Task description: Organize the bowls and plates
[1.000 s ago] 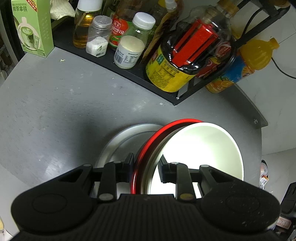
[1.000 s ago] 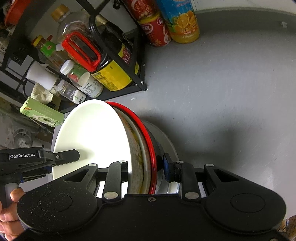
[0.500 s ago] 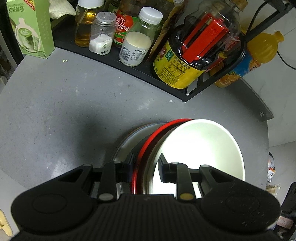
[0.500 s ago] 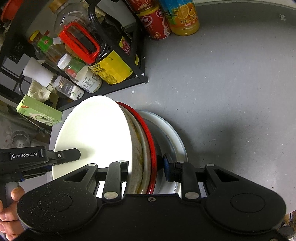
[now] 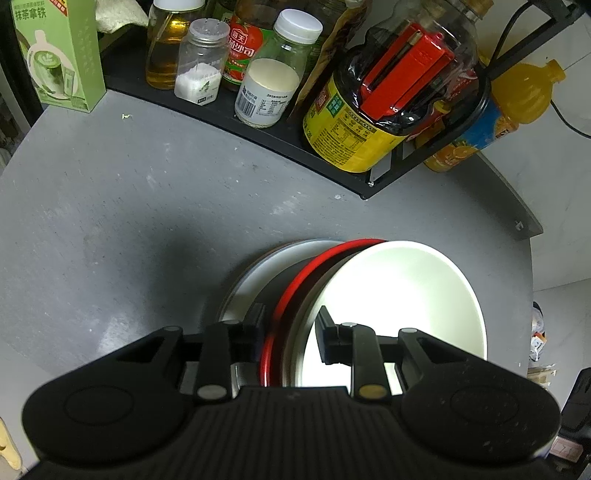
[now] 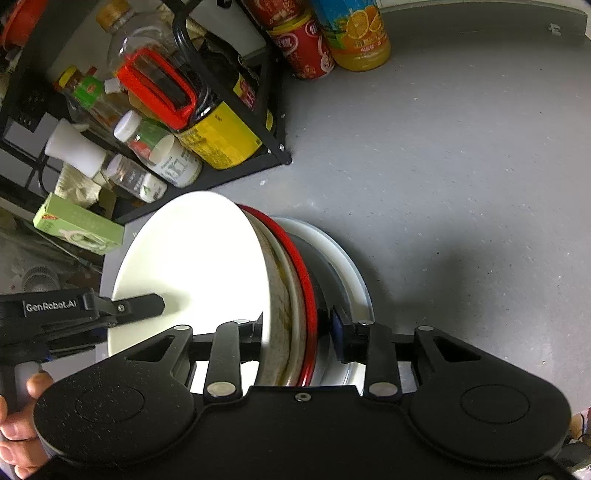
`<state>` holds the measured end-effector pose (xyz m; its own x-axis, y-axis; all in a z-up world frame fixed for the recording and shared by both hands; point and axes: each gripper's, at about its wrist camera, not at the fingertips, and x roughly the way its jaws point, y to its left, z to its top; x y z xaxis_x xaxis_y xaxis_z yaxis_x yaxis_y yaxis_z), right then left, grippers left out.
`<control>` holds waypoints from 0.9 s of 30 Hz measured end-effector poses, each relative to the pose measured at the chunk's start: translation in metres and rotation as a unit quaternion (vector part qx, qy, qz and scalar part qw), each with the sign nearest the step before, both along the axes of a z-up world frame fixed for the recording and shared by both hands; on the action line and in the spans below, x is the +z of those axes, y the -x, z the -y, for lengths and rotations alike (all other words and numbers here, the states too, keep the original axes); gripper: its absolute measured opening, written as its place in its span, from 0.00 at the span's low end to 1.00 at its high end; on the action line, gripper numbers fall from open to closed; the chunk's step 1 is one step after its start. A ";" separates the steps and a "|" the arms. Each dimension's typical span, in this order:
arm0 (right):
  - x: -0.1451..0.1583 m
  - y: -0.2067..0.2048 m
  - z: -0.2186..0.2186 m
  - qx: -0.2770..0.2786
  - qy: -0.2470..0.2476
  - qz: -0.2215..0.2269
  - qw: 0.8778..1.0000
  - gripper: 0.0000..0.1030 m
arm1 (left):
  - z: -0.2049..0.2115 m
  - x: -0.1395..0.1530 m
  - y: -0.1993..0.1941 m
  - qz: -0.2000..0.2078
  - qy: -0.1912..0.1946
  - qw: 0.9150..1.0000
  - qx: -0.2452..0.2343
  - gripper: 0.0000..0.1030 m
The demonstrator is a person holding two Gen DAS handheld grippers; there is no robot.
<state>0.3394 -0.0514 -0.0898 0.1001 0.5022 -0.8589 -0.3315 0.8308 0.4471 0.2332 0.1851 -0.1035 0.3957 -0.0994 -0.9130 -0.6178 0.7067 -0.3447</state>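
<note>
A nested stack of bowls, a white bowl inside a red-rimmed black bowl, sits over a white plate on the grey counter. My left gripper is shut on the stack's rim, one finger inside the white bowl. My right gripper is shut on the opposite rim of the same stack, where the white bowl, red rim and plate show. The left gripper's finger reaches into the white bowl in the right wrist view.
A black rack with a yellow-labelled dark bottle, jars and sauce bottles stands behind. A green carton is at far left. An orange juice bottle and red can stand beside the rack. Grey counter stretches right.
The bowl stack, held by both grippers, has come down over the white plate, which now shows more beneath it. The rack looks nearer in the left wrist view.
</note>
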 end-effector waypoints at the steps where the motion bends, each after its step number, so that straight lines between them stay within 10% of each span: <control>1: 0.001 0.000 0.001 -0.001 -0.003 0.001 1.000 0.45 | 0.000 0.000 0.000 -0.001 0.000 1.000 -0.001 0.25; 14: 0.032 0.021 0.003 0.011 0.039 0.073 0.997 0.85 | 0.014 0.023 0.010 0.010 -0.058 0.998 -0.032 0.57; 27: 0.056 0.031 0.040 -0.038 0.057 0.129 0.989 1.00 | 0.034 0.049 0.016 0.048 -0.101 0.991 -0.068 0.89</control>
<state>0.3089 -0.0916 -0.0334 0.3575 0.3863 -0.8503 -0.3573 0.8978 0.2576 0.2170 0.1511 -0.0546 0.4774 0.0234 -0.8784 -0.4834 0.8418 -0.2403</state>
